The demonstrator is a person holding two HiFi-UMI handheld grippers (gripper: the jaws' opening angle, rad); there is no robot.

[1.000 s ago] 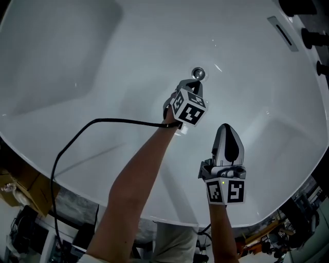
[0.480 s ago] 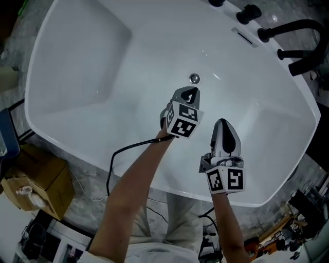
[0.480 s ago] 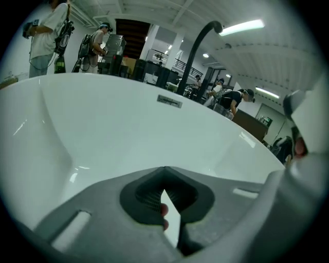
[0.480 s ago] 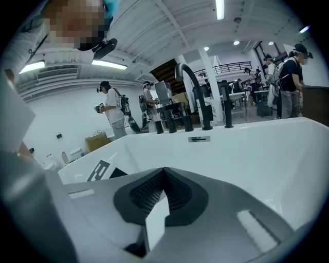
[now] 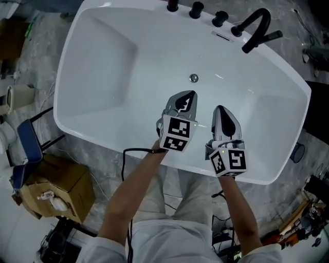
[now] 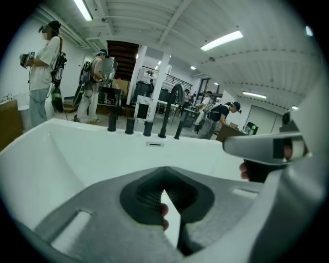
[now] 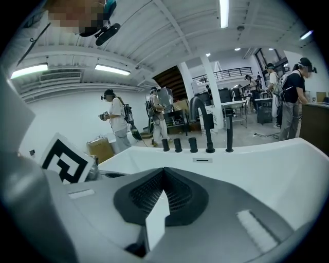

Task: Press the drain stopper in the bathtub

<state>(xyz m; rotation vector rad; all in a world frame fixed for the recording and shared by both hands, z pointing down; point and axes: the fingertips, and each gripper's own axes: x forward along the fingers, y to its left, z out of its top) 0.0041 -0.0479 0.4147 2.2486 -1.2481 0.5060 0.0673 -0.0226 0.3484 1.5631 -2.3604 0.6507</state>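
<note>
The left gripper [image 5: 189, 97] is hovering over the near half of the bathtub [image 5: 103, 61], its jaws closed tip to tip with nothing between them. The right gripper [image 5: 220, 112] is hanging just beside it, its jaws likewise pressed together and empty. Both are pointing toward the far rim, and their marker cubes are sitting close to the near rim.

The drain stopper [image 5: 194, 78] is lying on the tub floor beyond the left gripper's tips, clearly apart from them. From this height it is hard to say whether it is pressed down or raised. Bare white basin is spreading wide on every side of it.

Along the far rim, the black faucet [image 5: 254, 25] is arching inward beside three knobs [image 5: 196, 9] and an overflow slot [image 5: 222, 36]. Outside the tub's left edge, a cardboard box [image 5: 64, 185] and a blue chair [image 5: 28, 146] are standing on the floor. A black cable [image 5: 126, 156] is trailing off the left forearm.
</note>
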